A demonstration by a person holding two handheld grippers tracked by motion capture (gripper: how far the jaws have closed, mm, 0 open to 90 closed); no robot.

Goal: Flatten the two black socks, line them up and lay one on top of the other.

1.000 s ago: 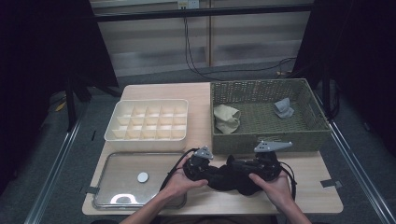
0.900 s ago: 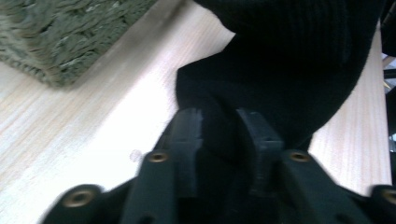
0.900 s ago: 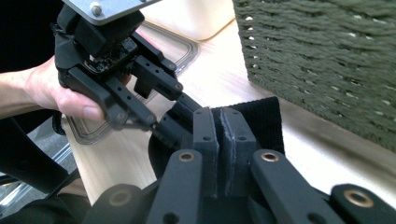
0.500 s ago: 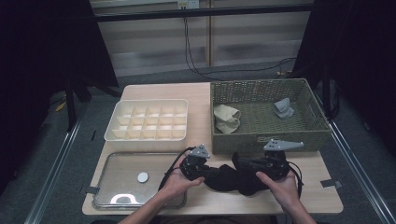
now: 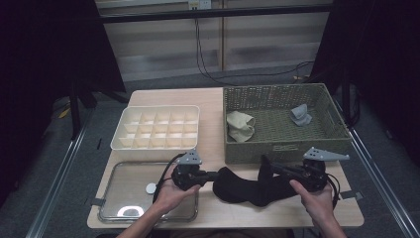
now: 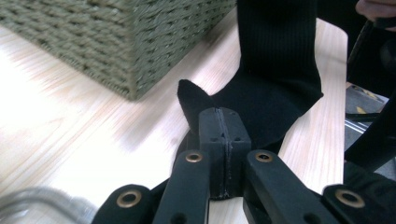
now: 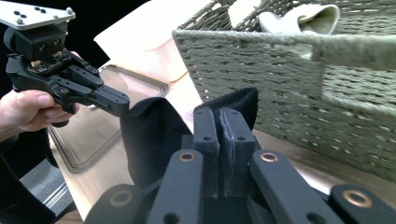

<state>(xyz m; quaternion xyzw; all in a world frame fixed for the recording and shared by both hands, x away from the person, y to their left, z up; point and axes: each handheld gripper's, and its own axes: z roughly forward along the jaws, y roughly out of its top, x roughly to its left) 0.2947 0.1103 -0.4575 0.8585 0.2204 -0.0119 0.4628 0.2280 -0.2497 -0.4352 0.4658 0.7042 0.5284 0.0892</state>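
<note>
So both grippers are pinching the same black sock (image 5: 247, 186), left gripper (image 5: 214, 175) on one end and right gripper (image 5: 271, 168) on the cuff, stretched low over the table (image 5: 210, 106) just in front of the wicker basket (image 5: 282, 148).

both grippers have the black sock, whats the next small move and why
Probably lift the black sock a little off the table and carry it toward the woven basket. The left gripper and right gripper are each clamped on an end of it, and two socks already lie in that basket just behind.
</note>
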